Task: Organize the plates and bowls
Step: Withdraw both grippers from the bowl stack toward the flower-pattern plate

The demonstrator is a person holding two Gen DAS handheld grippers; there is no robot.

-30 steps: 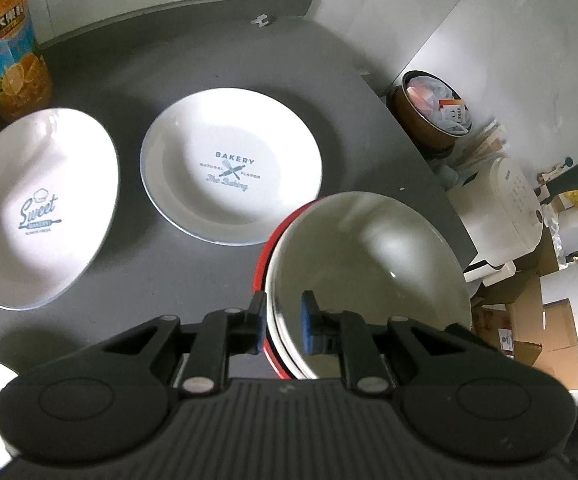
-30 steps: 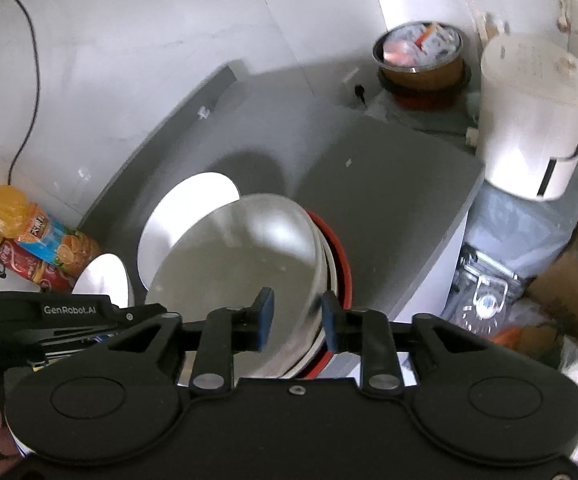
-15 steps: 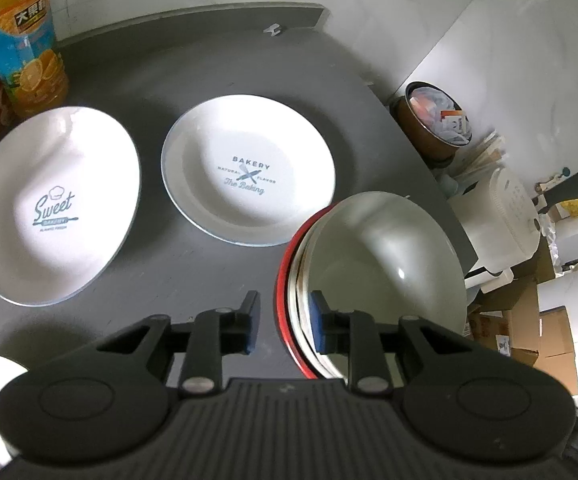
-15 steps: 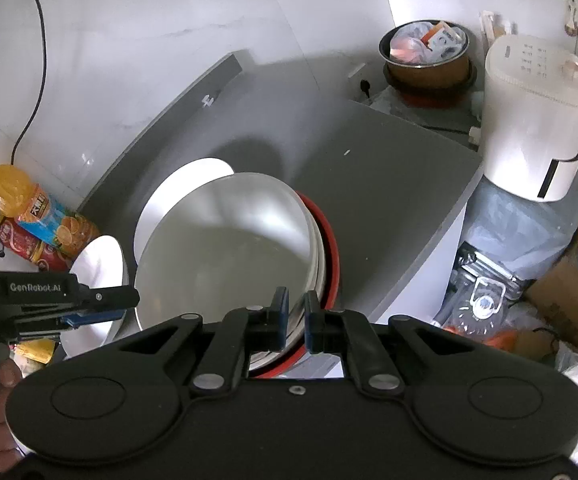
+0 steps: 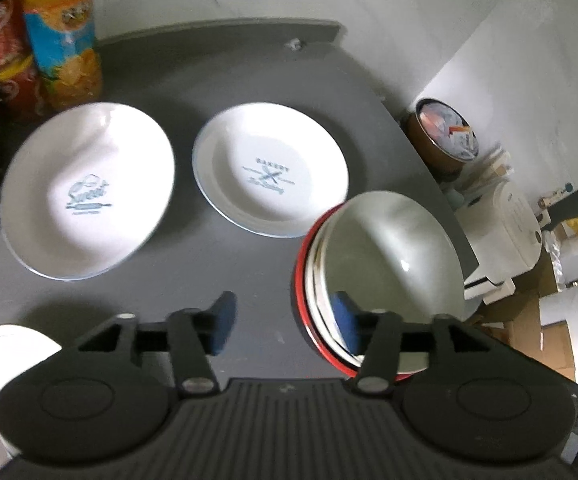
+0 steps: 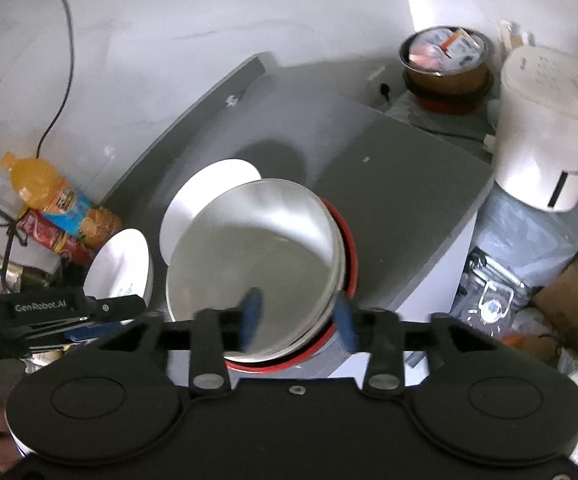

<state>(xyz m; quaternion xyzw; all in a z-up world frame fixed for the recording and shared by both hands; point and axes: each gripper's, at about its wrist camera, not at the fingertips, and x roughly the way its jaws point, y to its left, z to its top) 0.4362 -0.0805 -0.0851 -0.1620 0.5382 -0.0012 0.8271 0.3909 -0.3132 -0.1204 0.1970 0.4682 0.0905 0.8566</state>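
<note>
We see a grey desk (image 5: 249, 80) with a stack of bowls (image 5: 389, 264) sitting at its near right corner: a red bowl (image 5: 301, 280) at the bottom, white ones nested inside, and a pale, glossy bowl on top. In the left wrist view our left claw (image 5: 285, 320) has its blue-padded fingers spread wide apart; the right finger lies over the near rim of the stack, the left one hangs above bare desk, and nothing is gripped between them.

Beyond the stack, two white plates lie flat and apart from each other: the one printed "Bakery" (image 5: 271, 168) just behind the stack, and the one printed "Sweet" (image 5: 87, 190) to its left. A white object (image 5: 5, 360) (too cropped to name) shows at the lower left edge. An orange drink bottle (image 5: 61, 32) and a red package (image 5: 3, 48) stand at the desk's far left.

From the right wrist view, our right claw (image 6: 299, 320) is also apart, one finger inside the top bowl's near rim and the other outside the stack's right edge, straddling it without pinching. A white appliance (image 6: 549, 128) and a brown pot (image 6: 447, 60) sit beyond the desk's right edge.
</note>
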